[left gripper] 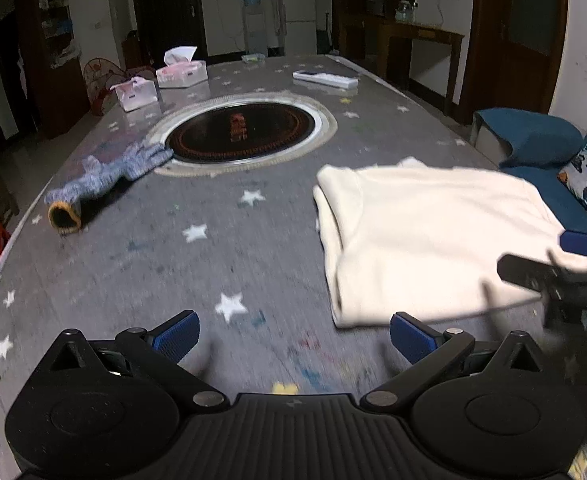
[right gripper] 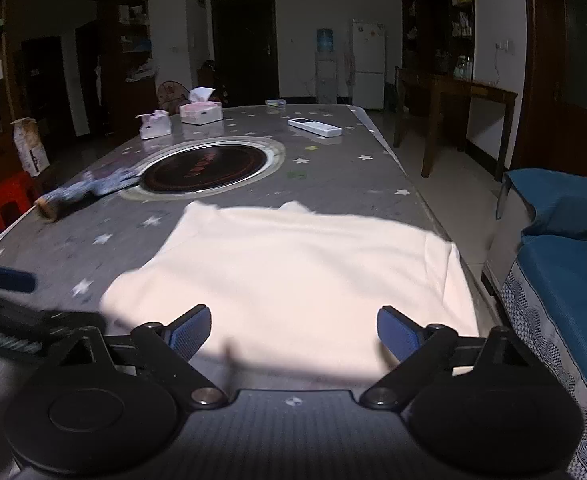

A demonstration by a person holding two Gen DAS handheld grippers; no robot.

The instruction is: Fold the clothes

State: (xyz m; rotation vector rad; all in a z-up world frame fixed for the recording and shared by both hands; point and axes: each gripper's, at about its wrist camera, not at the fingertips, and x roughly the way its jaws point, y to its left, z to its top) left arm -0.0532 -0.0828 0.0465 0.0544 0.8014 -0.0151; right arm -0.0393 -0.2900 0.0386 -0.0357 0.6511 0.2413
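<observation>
Right now, a cream garment (right gripper: 293, 276) is lying folded into a rough rectangle on the grey star-printed surface (left gripper: 141, 264), close to the surface's right-hand edge as both wrist views show it, with layered edges showing along its left side in the left wrist view.

The left hand-held gripper (left gripper: 293, 336) is hovering over bare surface just beside the garment's near left corner, its blue-padded jaws spread wide with nothing between them. Only one of its pads (left gripper: 411, 338) is sitting near the garment's lower edge, and I cannot tell whether it touches the cloth.

The right hand-held gripper (right gripper: 293, 332) is standing with its jaws wide apart over the garment's near edge. The cloth is lying between and beyond the two pads, but the pads are not pressing on it. In the left wrist view this same gripper is reaching in from the right over the garment's near right corner.

Farther along the surface, a round dark cooktop (left gripper: 241, 132) is set into the middle. A blue-and-white knitted piece with an orange cuff (left gripper: 105, 184) is lying just left of it, its far end touching the cooktop's rim. Two tissue boxes (left gripper: 181, 72) and a white remote (left gripper: 325, 78) are sitting near the far end. A blue sofa (right gripper: 565, 280) is standing beside the surface on the right.
</observation>
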